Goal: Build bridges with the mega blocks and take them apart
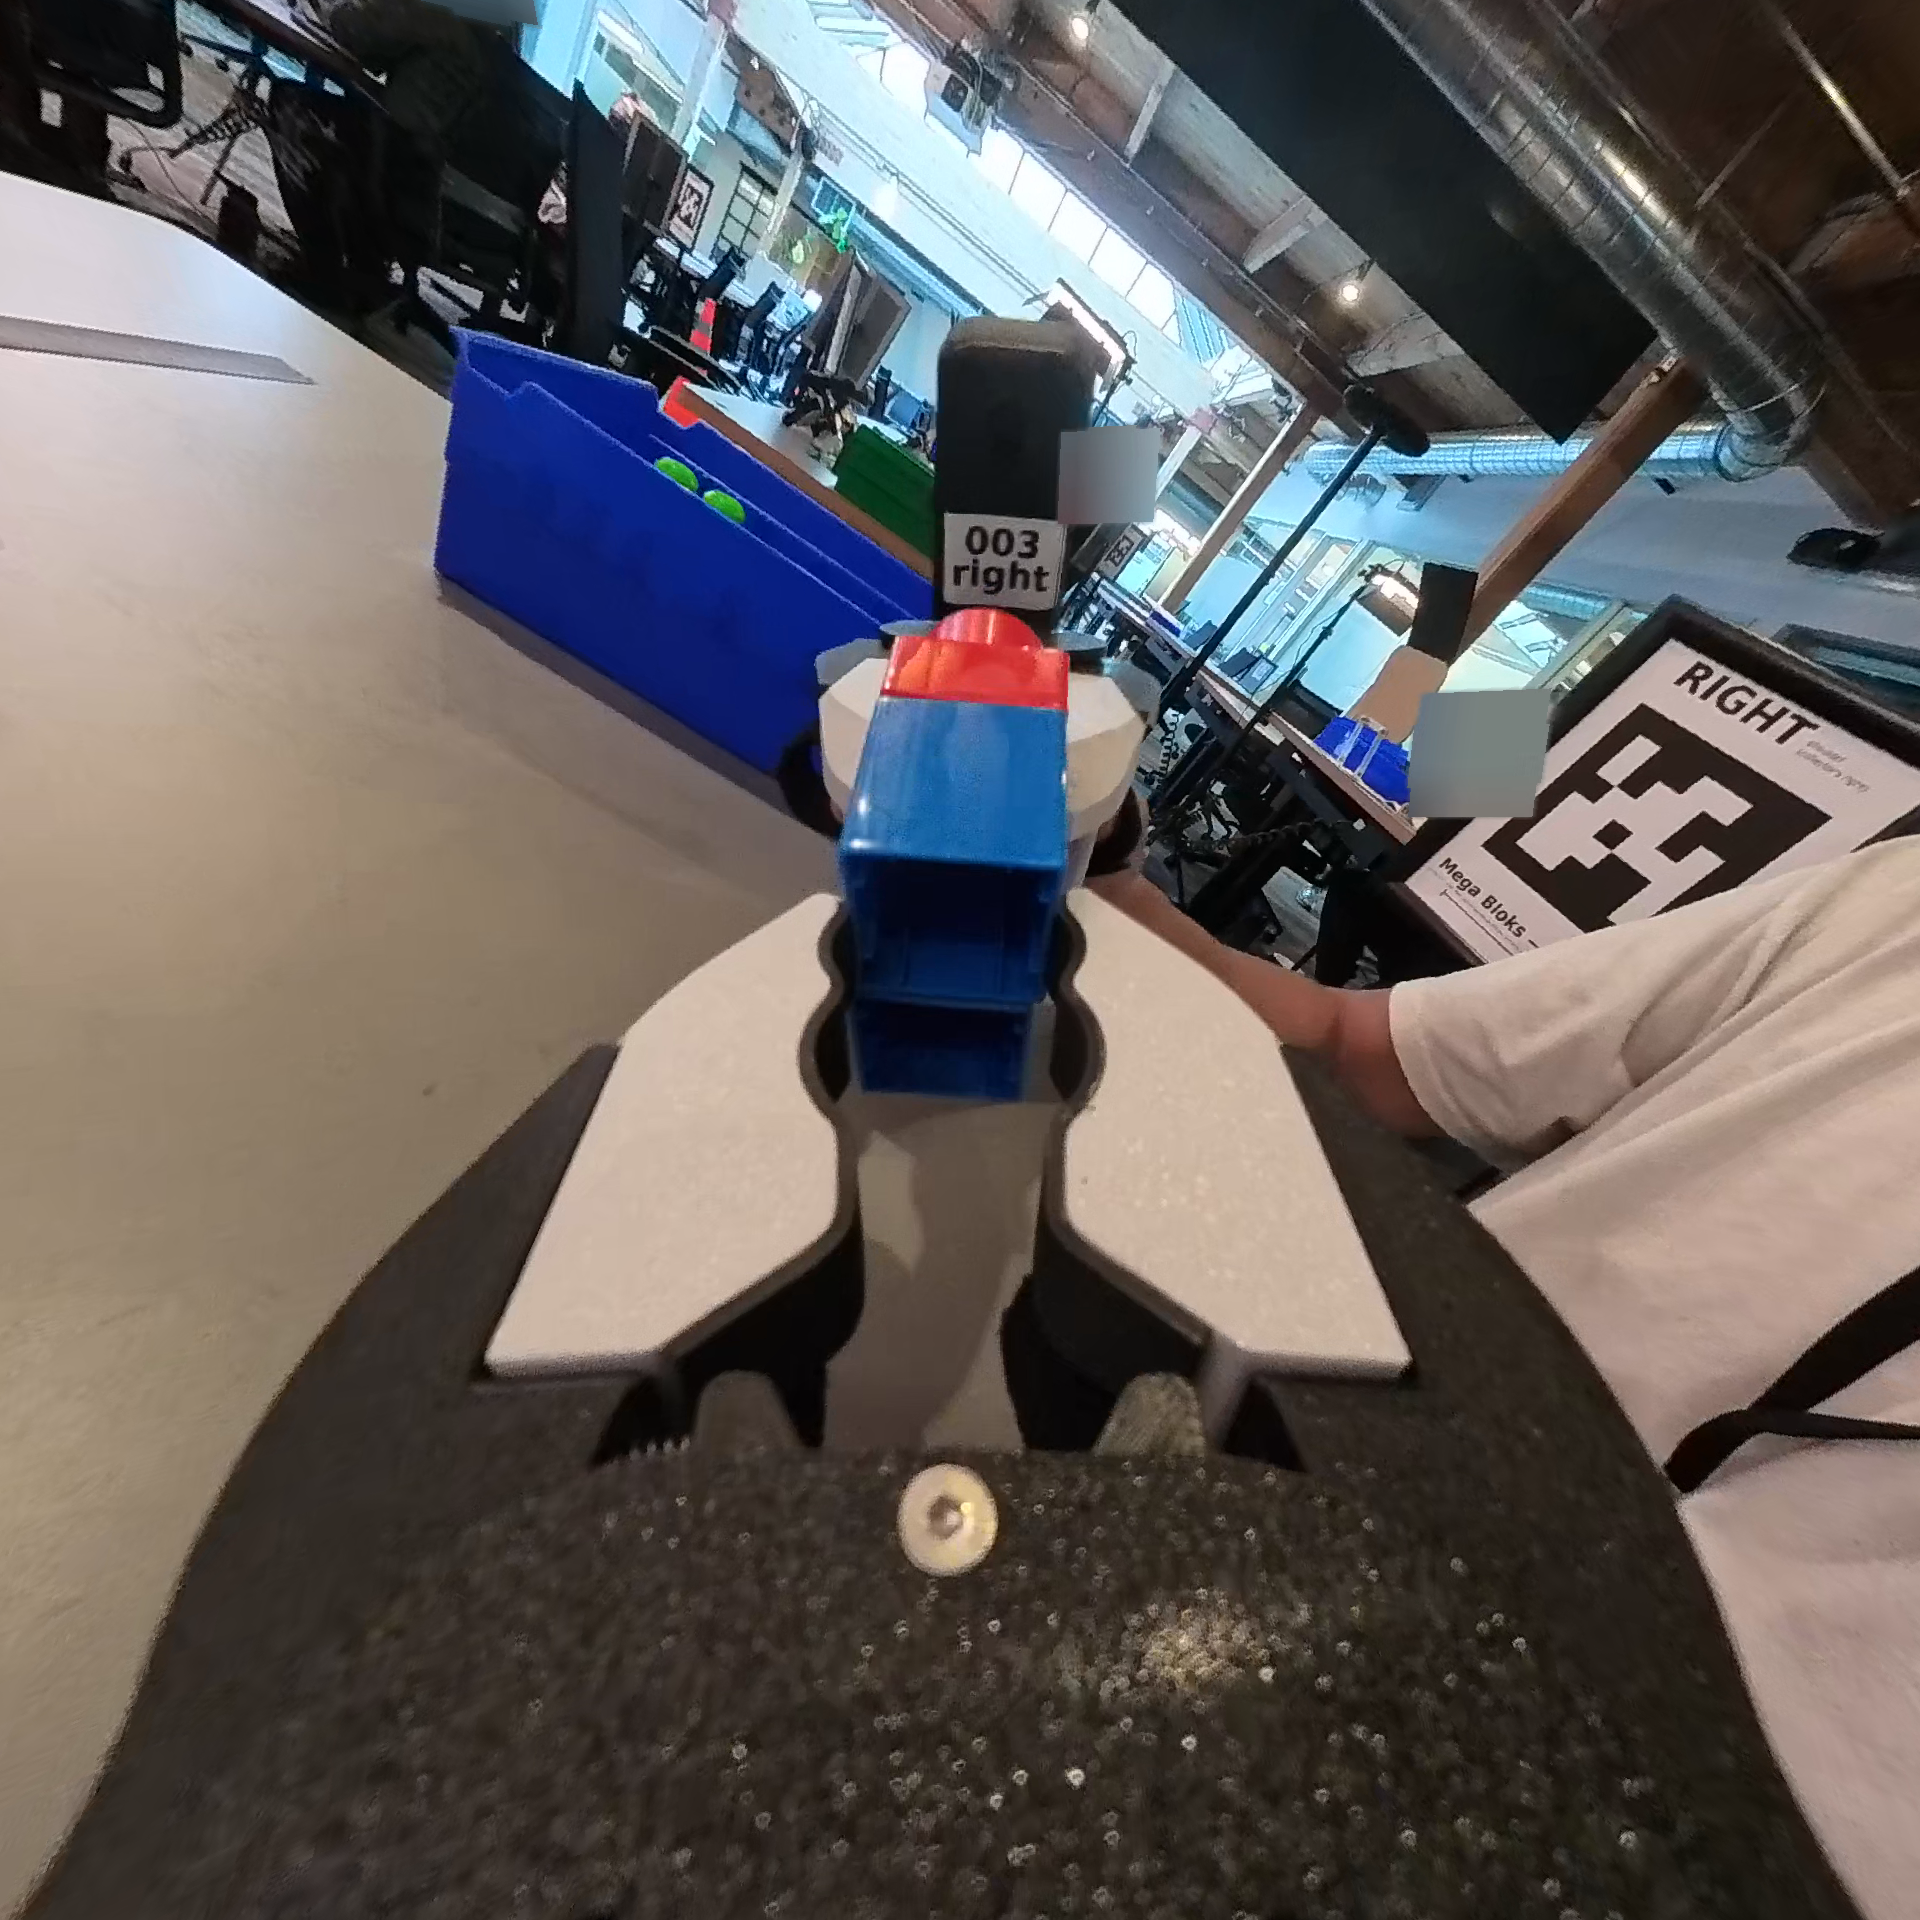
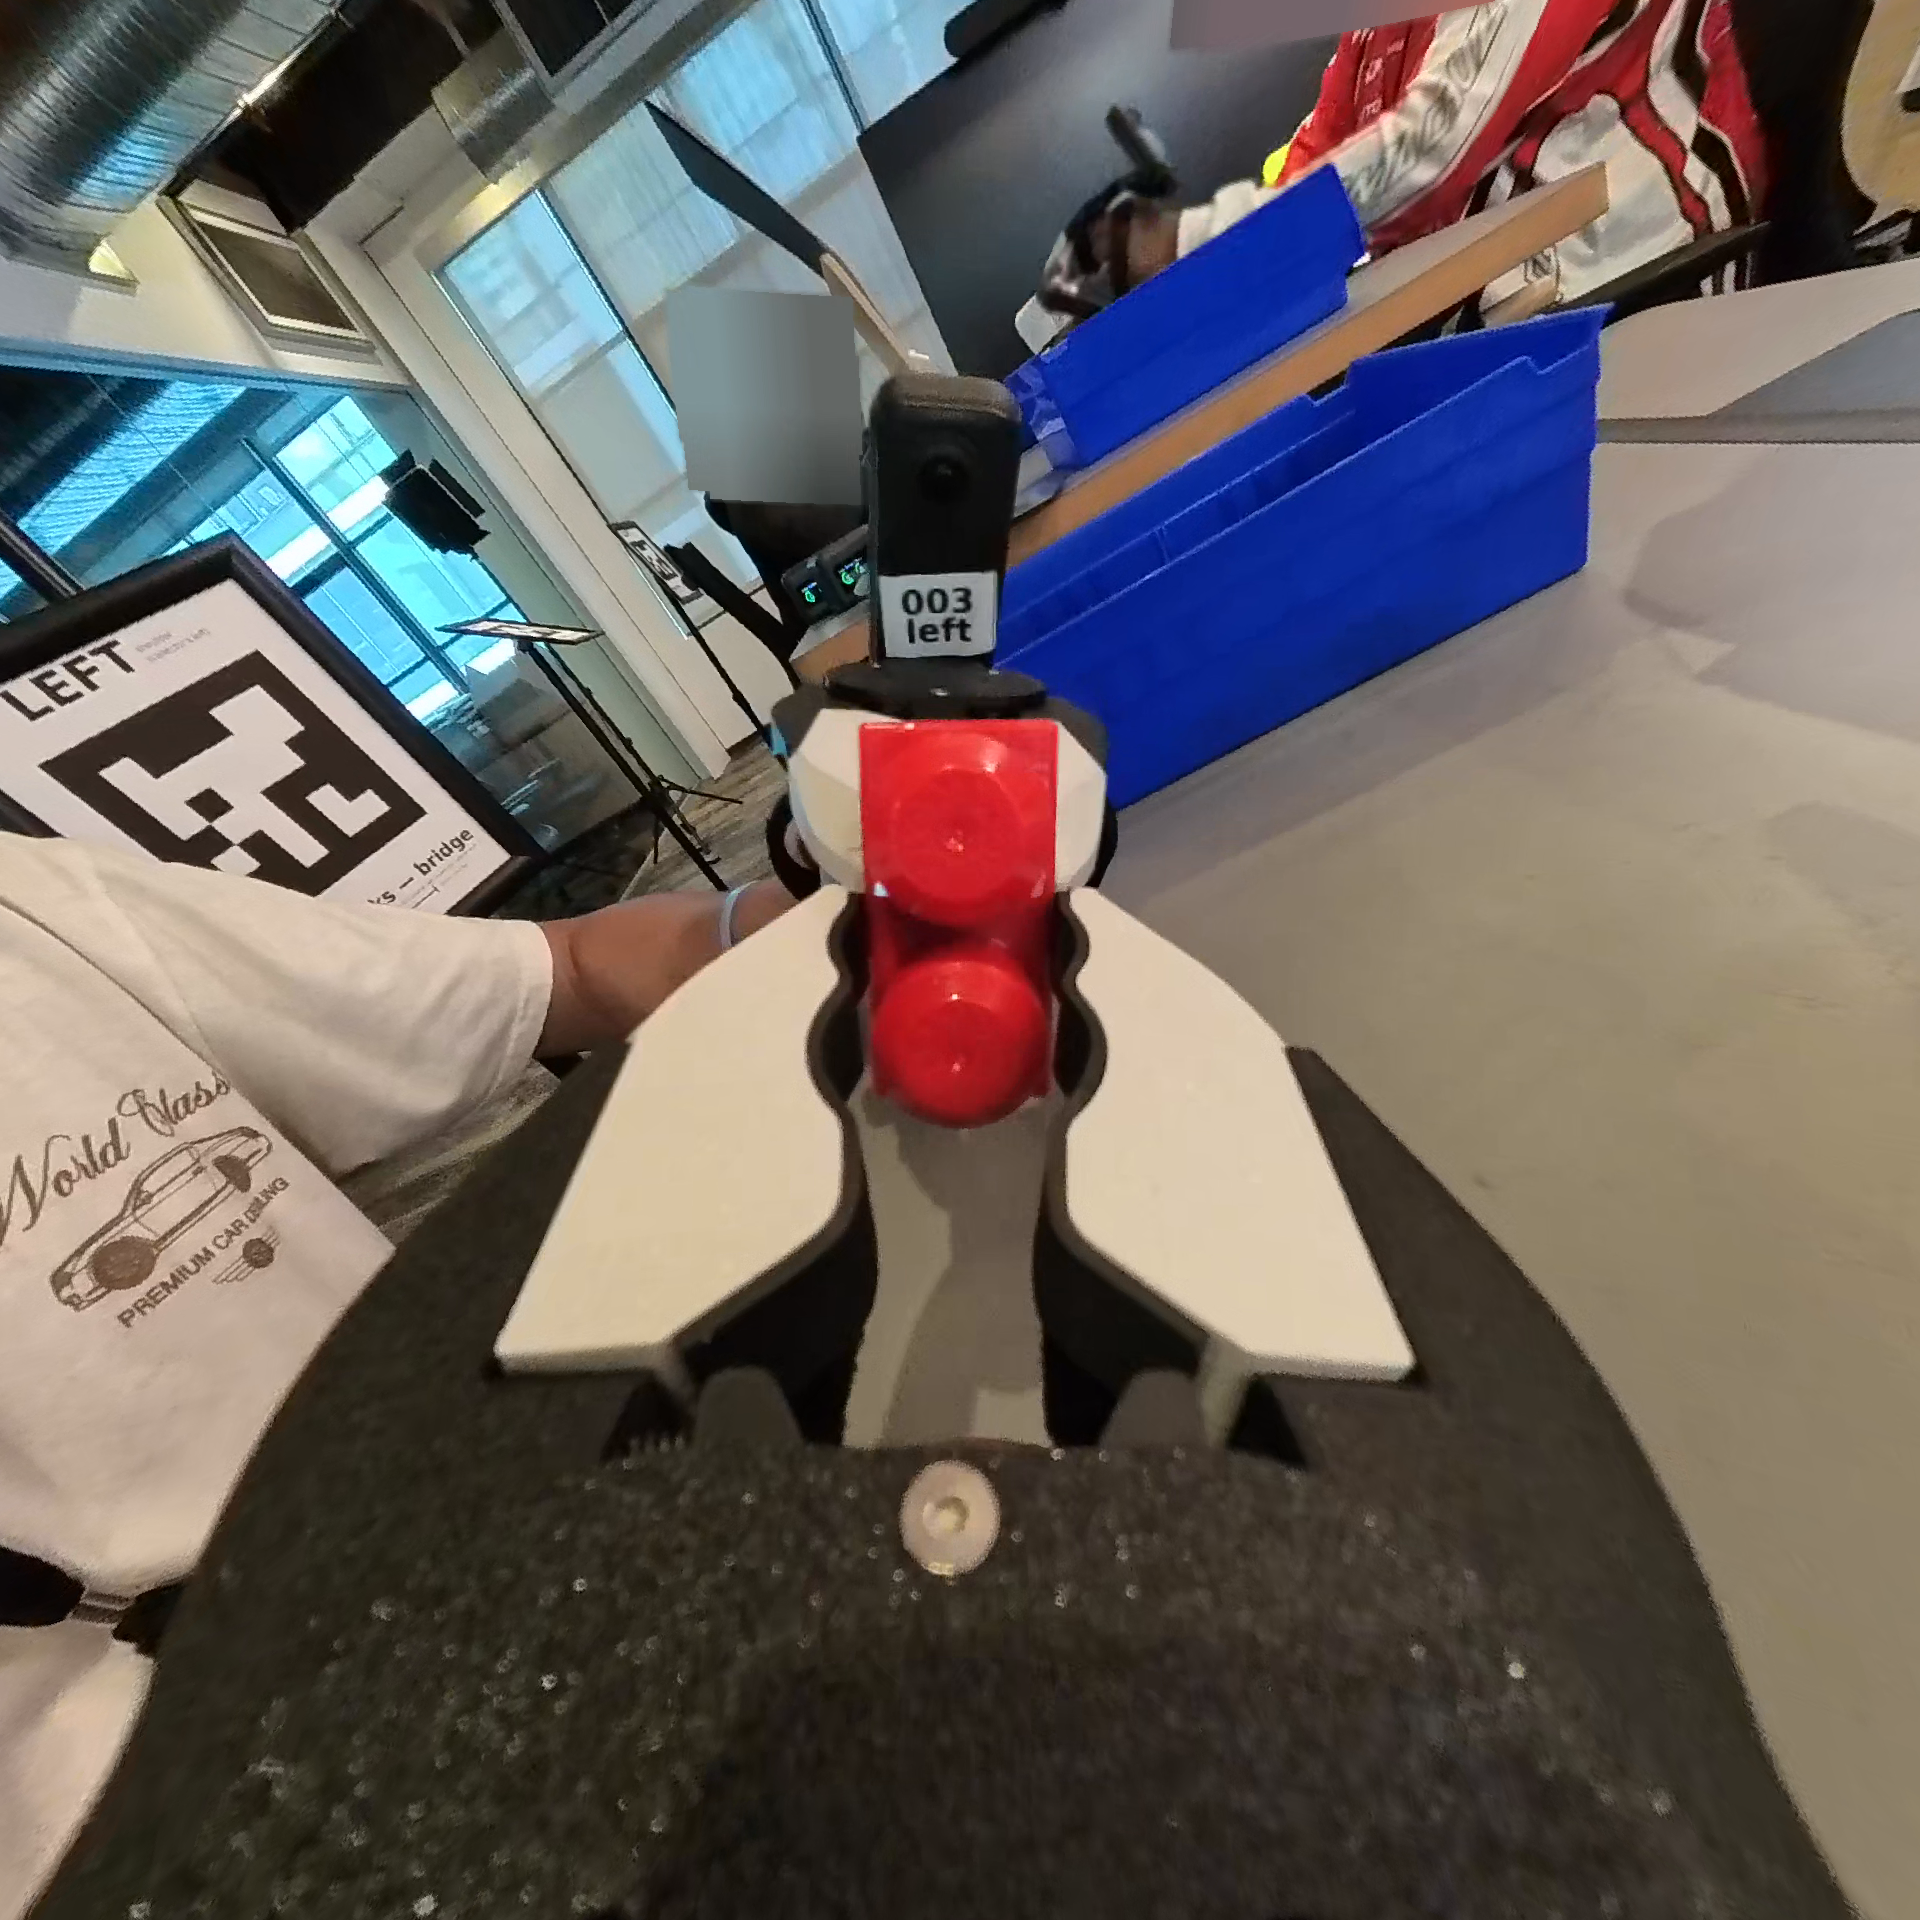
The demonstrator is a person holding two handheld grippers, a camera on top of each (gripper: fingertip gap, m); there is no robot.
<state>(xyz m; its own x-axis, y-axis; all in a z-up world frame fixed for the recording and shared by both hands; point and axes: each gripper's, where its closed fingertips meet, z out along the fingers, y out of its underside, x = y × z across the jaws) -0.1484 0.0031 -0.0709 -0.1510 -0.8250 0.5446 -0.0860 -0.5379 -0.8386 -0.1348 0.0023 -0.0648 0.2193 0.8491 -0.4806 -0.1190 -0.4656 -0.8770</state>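
step: mid-air join or split, likely split | left gripper (image 1: 951,997) clamped on blue block (image 1: 954,821) | right gripper (image 2: 961,997) clamped on red block (image 2: 958,904) | next: pull straight apart

The left hand-held gripper (image 1: 951,997) fills the lower half of the left wrist view, its two white fingers (image 1: 727,1091) drawn in close and clamped on a blue block (image 1: 951,862) at the frame's centre. The right hand-held gripper (image 2: 956,997) sits likewise in the right wrist view, fingers (image 2: 1195,1122) pinched on a red block (image 2: 961,914). The two face each other nose to nose, each showing just above the centre of the other's view. A bare forearm (image 1: 1299,1023) in a white short sleeve reaches in from the right edge of the left view; the other forearm (image 2: 623,956) enters from the left of the right view.
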